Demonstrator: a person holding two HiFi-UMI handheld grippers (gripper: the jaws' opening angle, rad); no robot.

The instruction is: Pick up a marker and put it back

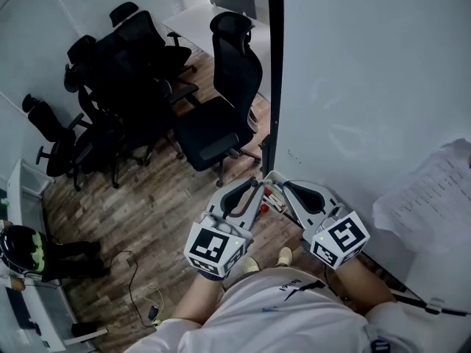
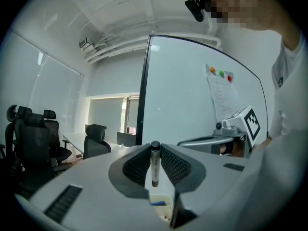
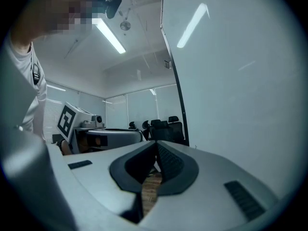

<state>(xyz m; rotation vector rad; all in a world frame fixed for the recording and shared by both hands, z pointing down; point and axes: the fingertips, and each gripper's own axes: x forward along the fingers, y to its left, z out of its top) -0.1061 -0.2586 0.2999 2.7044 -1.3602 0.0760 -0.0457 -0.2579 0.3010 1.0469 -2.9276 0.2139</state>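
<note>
Marker (image 2: 155,165) stands clamped between left gripper (image 2: 155,150) jaws, its sides hidden; right gripper (image 3: 156,147) jaws meet, empty.

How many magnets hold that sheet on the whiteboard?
3, in a row at the top of the sheet: orange magnet, green magnet, red magnet. Others lower down may be hidden.

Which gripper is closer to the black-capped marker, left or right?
Left. The left gripper clamps the marker upright between its jaws. The right gripper sits alongside to the right, jaws together, empty, not touching it.
</note>
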